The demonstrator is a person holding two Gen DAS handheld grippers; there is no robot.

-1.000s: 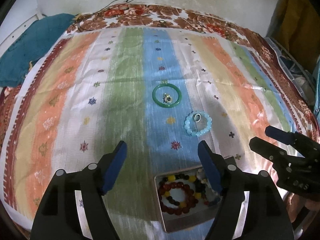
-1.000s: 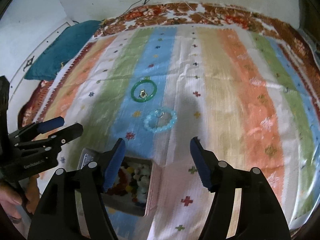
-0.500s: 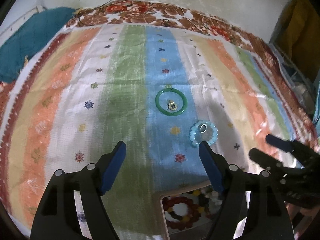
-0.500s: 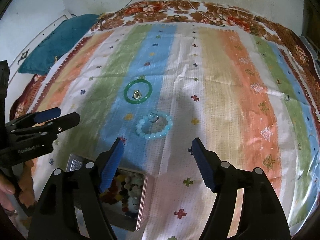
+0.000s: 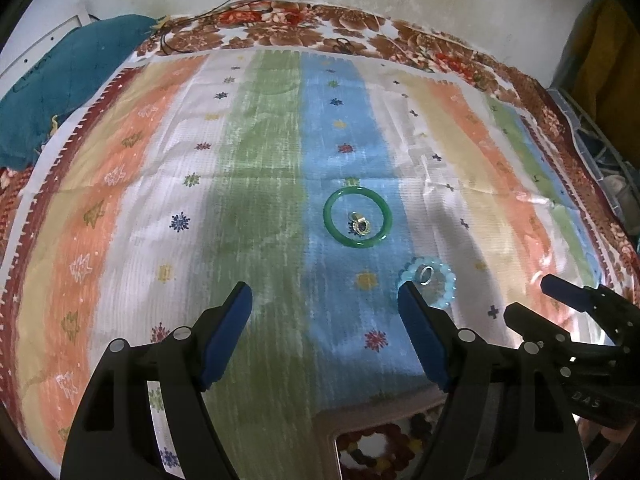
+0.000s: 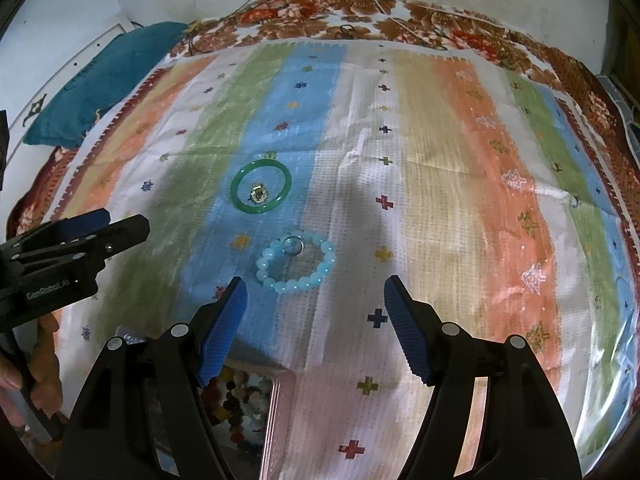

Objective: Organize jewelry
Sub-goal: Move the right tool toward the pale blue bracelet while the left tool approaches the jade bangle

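1. Two tongs are in view: the left tongs and the right tongs. Both stand wide apart with nothing between their blue pads.
2. One light blue bead bracelet lies on the striped cloth, just past the tips of the right tongs. One small silver ring lies inside it.
3. One green bangle lies farther out on the blue stripe. One small gold piece sits inside it.
4. One metal box full of beads sits at the near edge, partly hidden under the tongs.
5. One teal cloth lies at the far left corner.
6. Since a second ago, both tongs have moved forward, so the bracelet and bangle look bigger and nearer. Less of the box shows now. The right tongs have opened a little wider.
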